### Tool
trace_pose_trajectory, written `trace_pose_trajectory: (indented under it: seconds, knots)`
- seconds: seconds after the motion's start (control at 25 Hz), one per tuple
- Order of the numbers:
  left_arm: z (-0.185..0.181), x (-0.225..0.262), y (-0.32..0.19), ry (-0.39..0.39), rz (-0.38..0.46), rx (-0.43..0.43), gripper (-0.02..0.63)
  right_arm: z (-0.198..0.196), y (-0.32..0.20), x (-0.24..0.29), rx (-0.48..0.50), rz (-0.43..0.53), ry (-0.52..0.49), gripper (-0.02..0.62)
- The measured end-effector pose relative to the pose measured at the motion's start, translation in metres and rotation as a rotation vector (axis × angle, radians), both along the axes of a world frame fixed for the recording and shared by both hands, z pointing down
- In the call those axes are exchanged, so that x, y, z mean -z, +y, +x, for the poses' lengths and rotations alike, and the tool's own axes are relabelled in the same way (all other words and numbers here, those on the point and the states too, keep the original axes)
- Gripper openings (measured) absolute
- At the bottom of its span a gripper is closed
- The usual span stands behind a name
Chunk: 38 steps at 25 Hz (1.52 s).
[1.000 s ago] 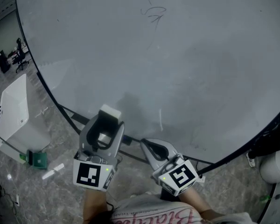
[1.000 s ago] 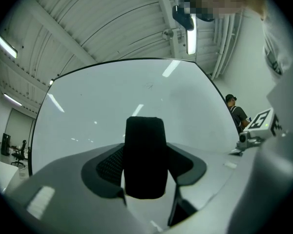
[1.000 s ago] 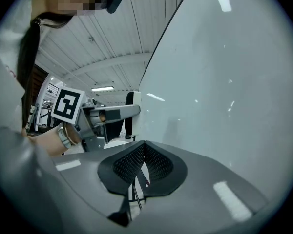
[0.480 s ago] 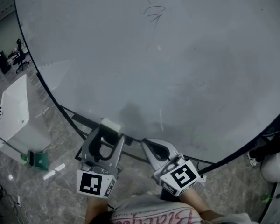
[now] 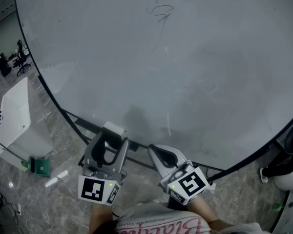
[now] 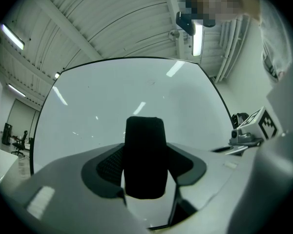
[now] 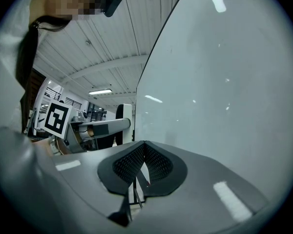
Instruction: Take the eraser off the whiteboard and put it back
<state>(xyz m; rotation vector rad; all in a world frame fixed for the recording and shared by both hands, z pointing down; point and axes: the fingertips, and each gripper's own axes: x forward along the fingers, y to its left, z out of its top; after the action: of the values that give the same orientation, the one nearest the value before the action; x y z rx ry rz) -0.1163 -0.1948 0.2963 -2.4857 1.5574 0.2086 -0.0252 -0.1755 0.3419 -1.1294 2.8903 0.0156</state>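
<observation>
The left gripper (image 5: 113, 137) has its jaws set fairly wide and clamped on the eraser (image 5: 114, 128), one textured pad pressing each side of the dark block. The eraser stands upright between them, its pale top showing from above, low against the left part of the whiteboard (image 5: 195, 72), close to the black bottom frame; whether it touches the board surface I cannot tell. Just right of it, the right gripper (image 5: 152, 149) points at the same lower edge with its jaws drawn together, pads meeting and nothing between them. A faint scribble (image 5: 161, 13) sits high on the board, far from both.
</observation>
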Motion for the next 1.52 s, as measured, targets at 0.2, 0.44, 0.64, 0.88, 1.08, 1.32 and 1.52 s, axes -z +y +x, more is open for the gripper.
trace_pose_trajectory:
  seconds: [0.2,0.44,0.64,0.88,1.08,1.32,1.52]
  knots:
    - [0.002,0.002,-0.003,0.001,-0.003,0.003,0.245,0.001,0.0,0.0,-0.004,-0.003,-0.002,0.002]
    - [0.006,0.016,-0.014,-0.027,0.034,0.0,0.245,0.002,0.0,0.0,-0.008,0.0,-0.001,0.002]
    - [0.01,0.033,-0.03,-0.06,0.064,-0.005,0.245,0.004,0.001,0.001,-0.014,0.002,0.0,0.002]
    - [0.015,0.054,-0.046,-0.098,0.094,0.008,0.247,0.012,-0.002,0.004,-0.048,-0.005,0.0,0.002]
    - [0.022,0.077,-0.066,-0.148,0.105,0.019,0.247,0.014,-0.001,0.001,-0.052,-0.018,0.007,0.002]
    - [0.026,0.108,-0.082,-0.163,0.139,0.019,0.249,0.012,0.001,-0.002,-0.032,-0.012,0.015,0.002]
    - [0.036,0.124,-0.093,-0.183,0.144,0.002,0.249,0.015,0.001,-0.002,-0.035,-0.011,0.016,0.002]
